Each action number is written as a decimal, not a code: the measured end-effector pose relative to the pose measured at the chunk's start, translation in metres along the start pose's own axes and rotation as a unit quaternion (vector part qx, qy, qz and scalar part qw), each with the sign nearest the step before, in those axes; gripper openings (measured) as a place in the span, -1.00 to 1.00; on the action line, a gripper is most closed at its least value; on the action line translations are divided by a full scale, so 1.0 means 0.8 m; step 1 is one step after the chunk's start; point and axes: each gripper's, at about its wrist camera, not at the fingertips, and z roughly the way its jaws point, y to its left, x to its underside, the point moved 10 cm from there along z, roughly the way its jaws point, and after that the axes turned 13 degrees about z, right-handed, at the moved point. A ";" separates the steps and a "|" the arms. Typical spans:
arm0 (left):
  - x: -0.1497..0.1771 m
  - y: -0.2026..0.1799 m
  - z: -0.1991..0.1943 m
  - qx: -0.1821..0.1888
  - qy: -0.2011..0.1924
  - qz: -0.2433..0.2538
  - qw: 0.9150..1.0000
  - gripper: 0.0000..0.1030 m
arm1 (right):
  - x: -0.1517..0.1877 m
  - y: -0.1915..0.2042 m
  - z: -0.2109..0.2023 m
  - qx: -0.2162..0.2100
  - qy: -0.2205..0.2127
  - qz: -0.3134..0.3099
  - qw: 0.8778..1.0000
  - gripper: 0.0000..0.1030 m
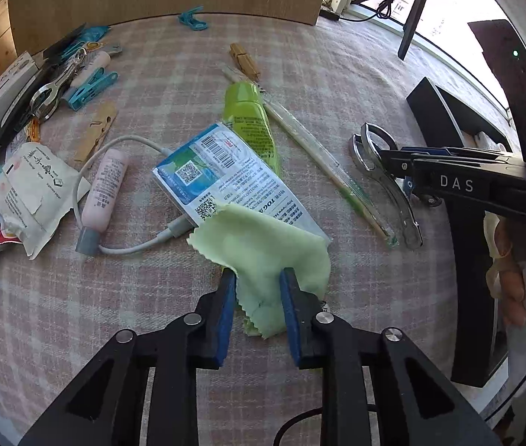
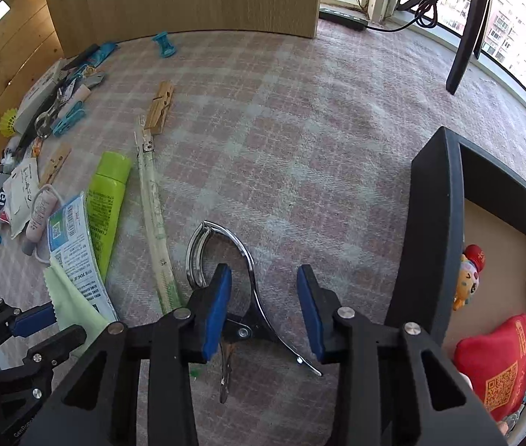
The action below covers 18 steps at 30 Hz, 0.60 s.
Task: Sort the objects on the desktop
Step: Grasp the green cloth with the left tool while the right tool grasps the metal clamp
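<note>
A pale green cloth lies crumpled on the checked tablecloth, partly over a blue-and-white packet. My left gripper is shut on the cloth's near fold, which is bunched between the blue pads. It shows too in the right wrist view, left gripper. A chrome metal clip lies between the fingers of my right gripper. The left pad is close against the clip's pivot, while the right pad stands apart from it, so this gripper is open. In the left wrist view the right gripper hangs over the clip.
A black box at the right holds a red pouch, a toy and other items. A green tube, a pink tube, a white cable, a long wrapped stick, pegs and clutter lie left. A tripod leg and wooden board stand behind.
</note>
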 end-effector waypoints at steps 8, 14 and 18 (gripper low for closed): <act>0.000 -0.001 -0.022 0.009 -0.020 -0.008 1.000 -0.97 | -0.001 -0.004 -0.009 -0.019 -0.005 0.026 0.999 -0.89; -0.016 -0.001 -0.056 0.014 -0.049 -0.011 0.999 -0.97 | -0.003 -0.013 -0.031 -0.032 -0.020 0.043 0.998 -0.92; -0.025 0.001 -0.081 0.021 -0.069 -0.015 0.997 -0.97 | -0.005 -0.022 -0.052 -0.039 -0.032 0.052 0.997 -0.92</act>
